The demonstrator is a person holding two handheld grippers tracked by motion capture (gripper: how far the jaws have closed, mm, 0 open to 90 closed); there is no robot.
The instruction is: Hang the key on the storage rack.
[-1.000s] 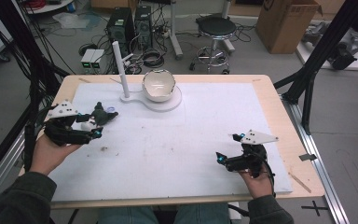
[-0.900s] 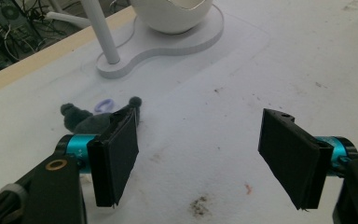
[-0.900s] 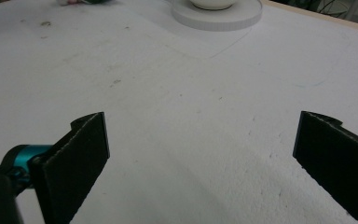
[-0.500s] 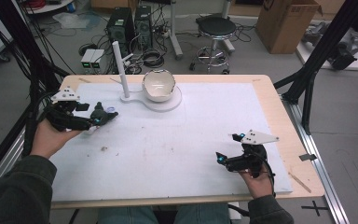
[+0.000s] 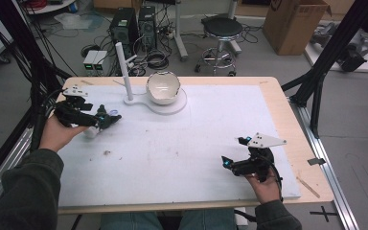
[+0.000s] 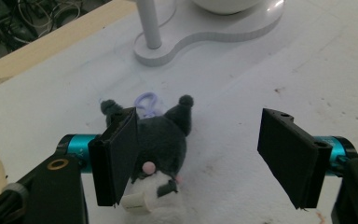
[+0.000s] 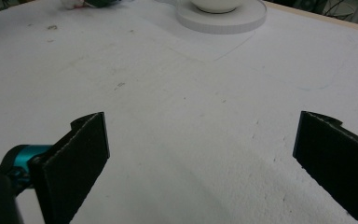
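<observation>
My left gripper stands wide open over the plush toy, which lies at the table's far left, near the white stand. The toy sits against 1 jaw, off-centre, its long axis running along my reach. My right gripper, also open and empty, is well apart.

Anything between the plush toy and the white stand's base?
Nothing: in the left gripper view, bare white table separates the plush toy from the stand base.
</observation>
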